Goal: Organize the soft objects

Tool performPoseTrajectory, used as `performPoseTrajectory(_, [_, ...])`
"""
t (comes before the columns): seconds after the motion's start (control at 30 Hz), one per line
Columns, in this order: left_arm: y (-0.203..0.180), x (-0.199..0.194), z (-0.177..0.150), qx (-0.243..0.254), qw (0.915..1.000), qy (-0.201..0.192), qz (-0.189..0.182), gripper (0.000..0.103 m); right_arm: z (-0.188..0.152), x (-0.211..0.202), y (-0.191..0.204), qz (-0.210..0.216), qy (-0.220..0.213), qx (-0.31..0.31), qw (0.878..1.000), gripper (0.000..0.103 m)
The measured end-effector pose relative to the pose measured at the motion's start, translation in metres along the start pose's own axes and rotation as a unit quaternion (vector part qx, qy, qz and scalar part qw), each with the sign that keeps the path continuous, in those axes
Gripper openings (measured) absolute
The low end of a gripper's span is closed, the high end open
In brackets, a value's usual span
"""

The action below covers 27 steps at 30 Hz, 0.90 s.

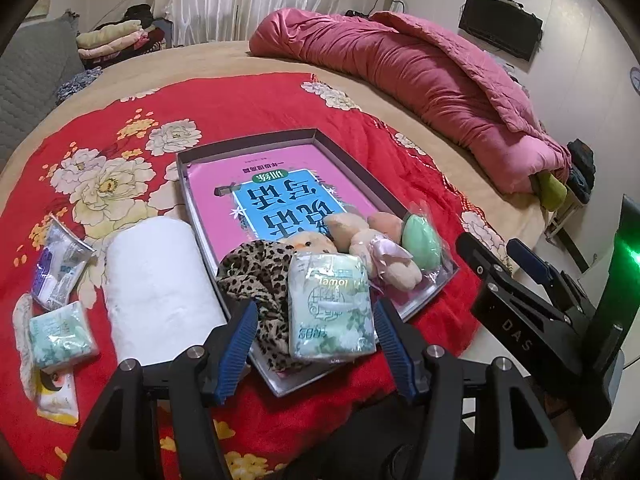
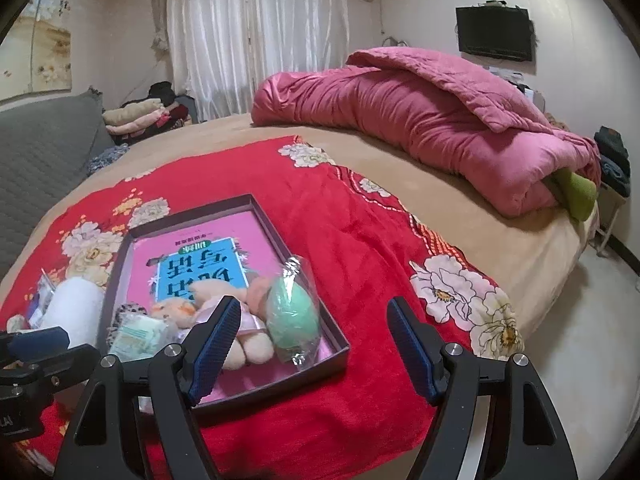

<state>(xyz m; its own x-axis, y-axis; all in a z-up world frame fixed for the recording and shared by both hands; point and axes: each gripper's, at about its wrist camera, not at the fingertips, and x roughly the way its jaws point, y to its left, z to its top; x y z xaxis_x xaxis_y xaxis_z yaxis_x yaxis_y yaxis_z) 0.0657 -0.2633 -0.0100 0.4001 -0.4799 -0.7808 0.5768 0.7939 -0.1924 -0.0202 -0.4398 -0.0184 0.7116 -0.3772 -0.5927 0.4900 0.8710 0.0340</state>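
Observation:
A shallow grey box (image 1: 248,142) (image 2: 188,208) lies on the red floral blanket with a pink book (image 1: 280,184) in its bottom. At its near end sit a leopard-print cloth (image 1: 256,268), a beige plush toy (image 1: 372,244) (image 2: 240,344), a bagged green egg-shaped sponge (image 1: 422,240) (image 2: 292,312) and a pale green tissue pack (image 1: 332,308) (image 2: 138,338). My left gripper (image 1: 316,348) hovers open over that pack, pads clear of it. My right gripper (image 2: 312,348) (image 1: 494,252) is open and empty by the box's near right corner. A white paper roll (image 1: 160,280) (image 2: 74,312) lies left of the box.
Three more small packets (image 1: 62,332) (image 1: 60,268) (image 1: 56,396) lie left of the roll. A rolled pink quilt (image 1: 420,80) fills the far right of the bed. Folded clothes (image 1: 116,38) are stacked at the back left. The floor (image 2: 580,340) begins past the bed's right edge.

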Motion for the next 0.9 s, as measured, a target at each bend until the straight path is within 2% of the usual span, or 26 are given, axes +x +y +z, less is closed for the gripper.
performPoseTrajectory(0.4, [0.009,-0.026,-0.009,-0.004,0.9999,-0.014,0.003,0.06,0.009,-0.028,0.025,0.023,-0.019,-0.022,0.999,0.077])
performPoseTrajectory(0.9, [0.053,-0.058,-0.028,-0.033,0.9988,-0.03,0.019,0.06,0.013,-0.065,0.094,0.083,-0.039,-0.096,0.991,0.077])
